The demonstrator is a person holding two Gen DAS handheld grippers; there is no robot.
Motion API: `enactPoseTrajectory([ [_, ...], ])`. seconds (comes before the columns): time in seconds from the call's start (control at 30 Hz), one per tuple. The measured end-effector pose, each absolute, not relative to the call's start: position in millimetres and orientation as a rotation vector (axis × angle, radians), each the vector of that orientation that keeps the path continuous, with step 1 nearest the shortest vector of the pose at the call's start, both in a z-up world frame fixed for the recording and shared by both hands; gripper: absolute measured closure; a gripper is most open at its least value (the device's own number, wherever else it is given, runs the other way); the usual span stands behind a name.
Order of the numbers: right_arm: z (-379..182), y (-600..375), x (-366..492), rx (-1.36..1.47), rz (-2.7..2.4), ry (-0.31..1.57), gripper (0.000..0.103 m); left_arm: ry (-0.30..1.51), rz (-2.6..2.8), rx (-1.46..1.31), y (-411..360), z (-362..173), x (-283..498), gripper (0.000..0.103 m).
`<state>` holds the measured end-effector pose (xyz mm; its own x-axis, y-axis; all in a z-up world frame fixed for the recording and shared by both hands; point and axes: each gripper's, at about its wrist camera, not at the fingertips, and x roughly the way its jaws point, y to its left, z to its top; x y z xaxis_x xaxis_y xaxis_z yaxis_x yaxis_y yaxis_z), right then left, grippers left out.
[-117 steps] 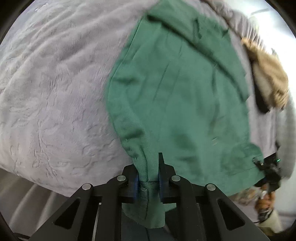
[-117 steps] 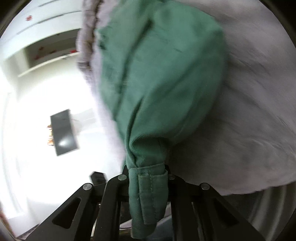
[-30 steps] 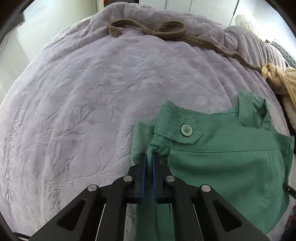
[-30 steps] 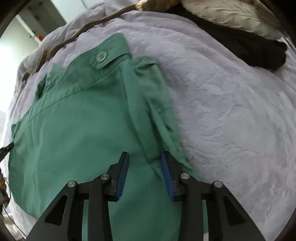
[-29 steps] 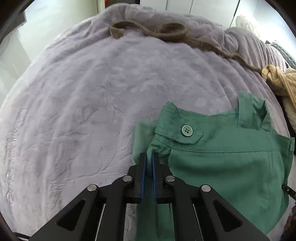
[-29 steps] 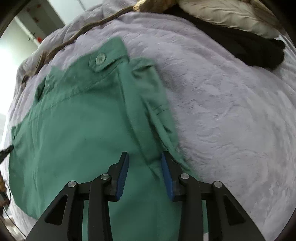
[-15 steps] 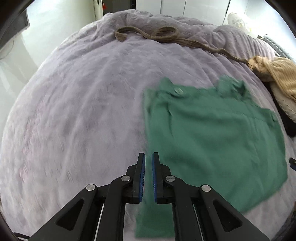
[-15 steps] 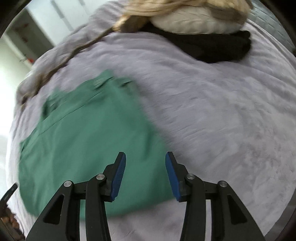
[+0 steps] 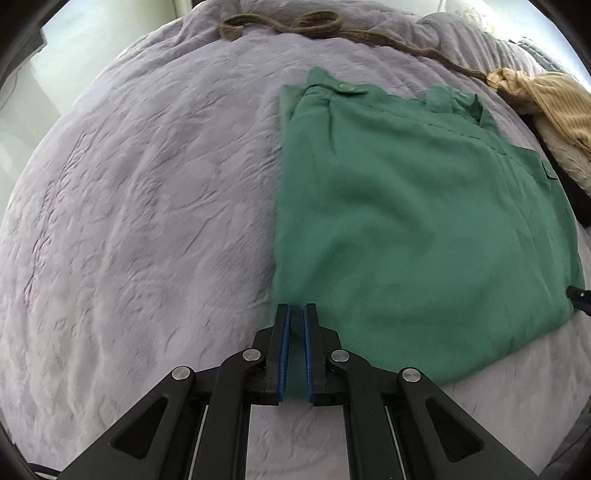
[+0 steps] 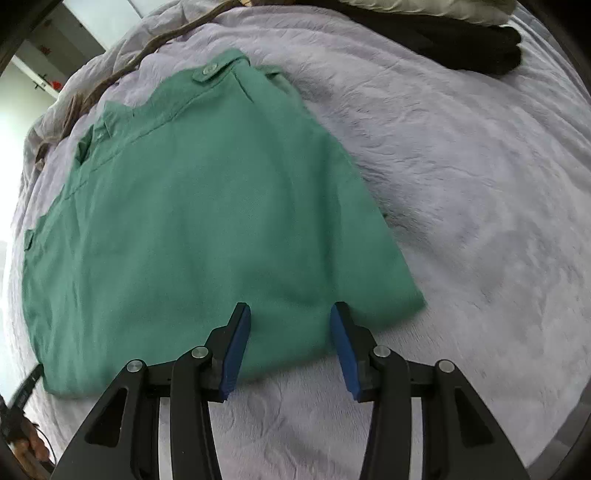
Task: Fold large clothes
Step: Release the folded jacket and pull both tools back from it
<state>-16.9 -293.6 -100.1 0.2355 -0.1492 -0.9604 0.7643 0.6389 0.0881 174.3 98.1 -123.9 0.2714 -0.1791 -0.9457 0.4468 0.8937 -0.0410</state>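
My black grippers with blue pads [image 10: 234, 347] sit over a plain green shirt [image 10: 207, 221] on a lilac blanket [image 9: 140, 192] with an embossed leafy pattern, and beyond the shirt lie a mustard ribbed garment [image 9: 546, 96], a black garment [image 10: 469, 40] and a brown cord [image 9: 332, 31].
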Motion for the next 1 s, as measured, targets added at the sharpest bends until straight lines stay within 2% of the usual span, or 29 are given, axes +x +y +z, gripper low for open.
enactPoseTrajectory([
  [0.23, -93, -247, -24, 0.672, -0.619, 1.197, 0.046, 1.266, -0.397, 0.251, 121, -122, 158, 0.094],
  [0.33, -95, -223, -24, 0.678, -0.582, 1.22, 0.037, 1.291, -0.386, 0.234, 129, -122, 153, 0.094],
  [0.63, -115, -156, -14, 0.744, -0.44, 1.282, 0.037, 1.357, -0.374, 0.242, 138, -128, 134, 0.094],
  [1.0, -125, -125, 21, 0.771, -0.365, 1.29, 0.037, 1.362, -0.386, 0.237, 153, -130, 120, 0.094],
])
